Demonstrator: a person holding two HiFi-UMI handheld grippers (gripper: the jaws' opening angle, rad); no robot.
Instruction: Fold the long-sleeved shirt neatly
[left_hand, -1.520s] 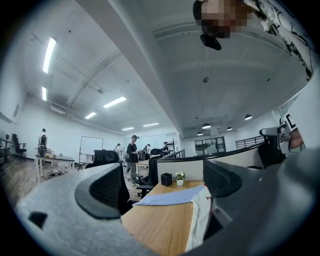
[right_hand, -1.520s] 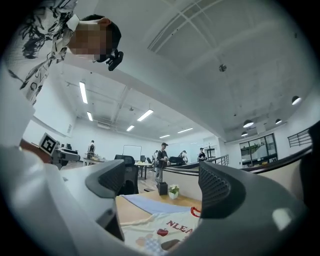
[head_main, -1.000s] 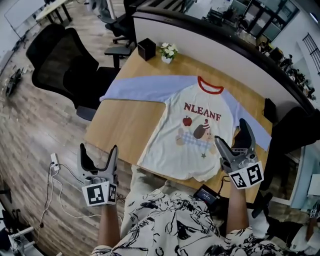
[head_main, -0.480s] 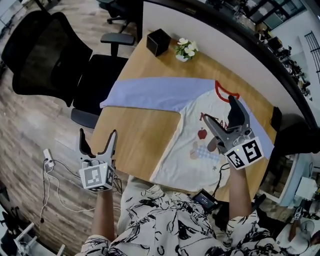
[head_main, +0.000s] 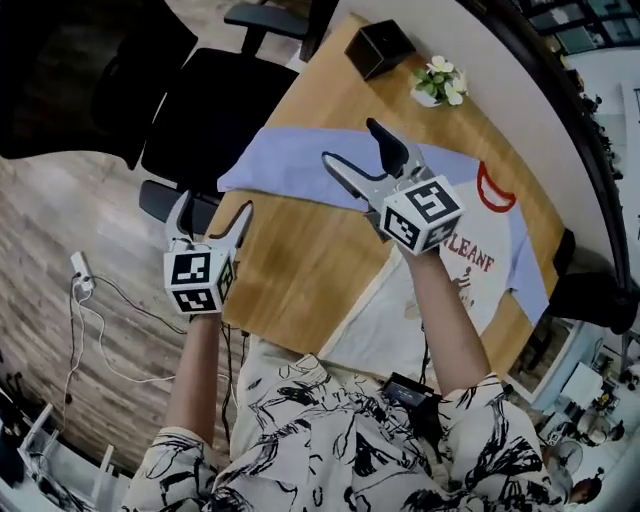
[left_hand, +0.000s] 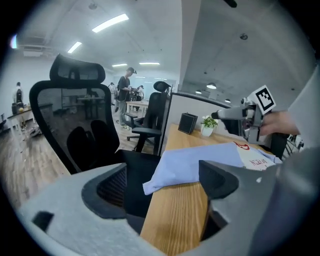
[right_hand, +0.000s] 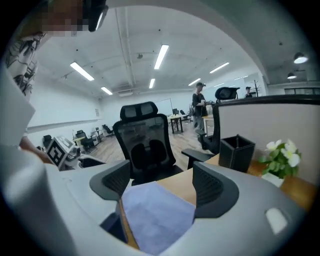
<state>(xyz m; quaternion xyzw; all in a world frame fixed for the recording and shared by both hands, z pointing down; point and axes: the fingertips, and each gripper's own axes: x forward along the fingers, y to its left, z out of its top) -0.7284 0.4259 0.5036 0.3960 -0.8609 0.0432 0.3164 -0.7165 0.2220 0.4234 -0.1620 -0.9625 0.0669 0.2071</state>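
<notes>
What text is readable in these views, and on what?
"LEANF": red print on the chest of the shirt, head view; its start is hidden behind the right forearm.
Same print in the left gripper view: too blurred to read.
Left cube and right cube: square marker patterns only, no letters.
Black box and flower pot: no label visible.
</notes>
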